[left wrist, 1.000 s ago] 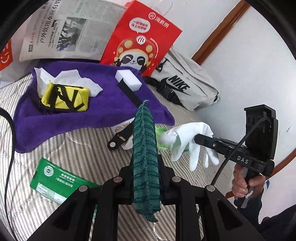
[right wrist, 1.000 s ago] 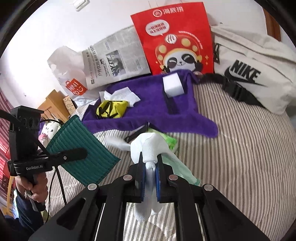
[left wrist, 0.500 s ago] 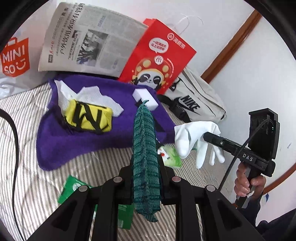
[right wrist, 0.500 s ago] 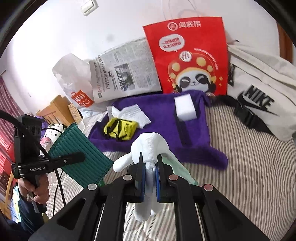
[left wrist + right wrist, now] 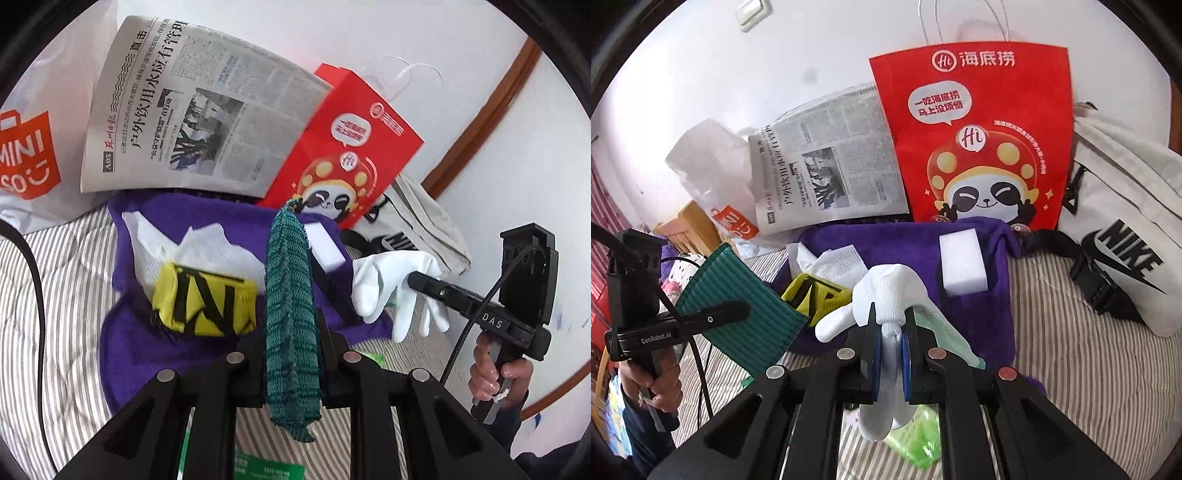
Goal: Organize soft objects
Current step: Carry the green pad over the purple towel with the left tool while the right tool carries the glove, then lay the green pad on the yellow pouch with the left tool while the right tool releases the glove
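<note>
My left gripper (image 5: pixel 291 332) is shut on a green knitted cloth (image 5: pixel 291 295) and holds it above the front of the purple towel (image 5: pixel 140 339); the cloth also shows in the right wrist view (image 5: pixel 746 306). My right gripper (image 5: pixel 889 332) is shut on a white glove (image 5: pixel 894 288), held above the towel (image 5: pixel 905 243); the glove also shows in the left wrist view (image 5: pixel 391 284). On the towel lie a yellow pouch with black straps (image 5: pixel 205 302), white tissue (image 5: pixel 207 251) and a white sponge block (image 5: pixel 962 260).
A newspaper (image 5: pixel 199 122), a red panda bag (image 5: pixel 979 136), a MINISO bag (image 5: pixel 26 155) and a grey Nike bag (image 5: pixel 1126 236) stand along the wall. Green packets (image 5: pixel 919 439) lie on the striped bedding (image 5: pixel 1082 362). A black cable (image 5: pixel 33 266) runs at left.
Both grippers have moved forward towards the purple towel with their loads, and now hang over its front edge. Neither grip has changed.
</note>
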{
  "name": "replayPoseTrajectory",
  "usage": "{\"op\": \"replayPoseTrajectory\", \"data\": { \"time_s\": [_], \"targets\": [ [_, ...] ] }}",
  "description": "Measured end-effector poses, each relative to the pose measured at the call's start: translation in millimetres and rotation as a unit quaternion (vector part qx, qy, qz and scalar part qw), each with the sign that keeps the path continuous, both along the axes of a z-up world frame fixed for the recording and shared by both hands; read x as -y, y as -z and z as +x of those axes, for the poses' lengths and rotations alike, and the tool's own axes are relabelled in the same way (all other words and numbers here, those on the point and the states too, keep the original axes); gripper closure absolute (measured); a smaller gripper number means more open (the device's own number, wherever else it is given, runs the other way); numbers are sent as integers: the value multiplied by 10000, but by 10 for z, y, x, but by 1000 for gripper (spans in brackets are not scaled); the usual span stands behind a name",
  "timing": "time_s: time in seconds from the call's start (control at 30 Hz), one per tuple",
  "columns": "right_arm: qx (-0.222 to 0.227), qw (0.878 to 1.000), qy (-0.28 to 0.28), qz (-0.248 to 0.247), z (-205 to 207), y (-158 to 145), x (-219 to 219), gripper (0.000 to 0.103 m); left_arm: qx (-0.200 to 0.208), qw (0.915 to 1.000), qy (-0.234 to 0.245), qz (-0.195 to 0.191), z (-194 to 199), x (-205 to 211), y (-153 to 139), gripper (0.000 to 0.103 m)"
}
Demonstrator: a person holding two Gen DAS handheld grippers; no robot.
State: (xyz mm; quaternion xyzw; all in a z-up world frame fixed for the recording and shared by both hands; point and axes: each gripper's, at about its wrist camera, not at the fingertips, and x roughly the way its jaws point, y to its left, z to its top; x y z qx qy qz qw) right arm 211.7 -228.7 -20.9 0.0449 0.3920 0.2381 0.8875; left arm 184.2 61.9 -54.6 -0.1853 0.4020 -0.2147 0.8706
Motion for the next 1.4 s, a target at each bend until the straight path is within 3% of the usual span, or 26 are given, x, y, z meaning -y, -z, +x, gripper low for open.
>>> {"op": "replayPoseTrajectory", "data": {
  "time_s": [0.3,0.63,1.2,1.27,1.4],
  "targets": [
    [-209,9995,41,-239,411,128,-113,94,-118,9999,-70,-92,389,-126,65,85],
    [-703,9967,-113,-378,696,519,-263,94,-266,9994,-110,-178,659,-166,208,85],
    [-832,9951,-89,-533,919,840,-310,89,-756,9953,-94,-594,1214,-117,559,84],
    [-830,9953,-95,-491,923,837,-317,85,-819,9940,-63,-725,1236,-129,620,84],
    [-723,9956,-158,-575,881,794,-321,65,-762,9952,-108,-611,1213,-150,618,80]
  ]
}}
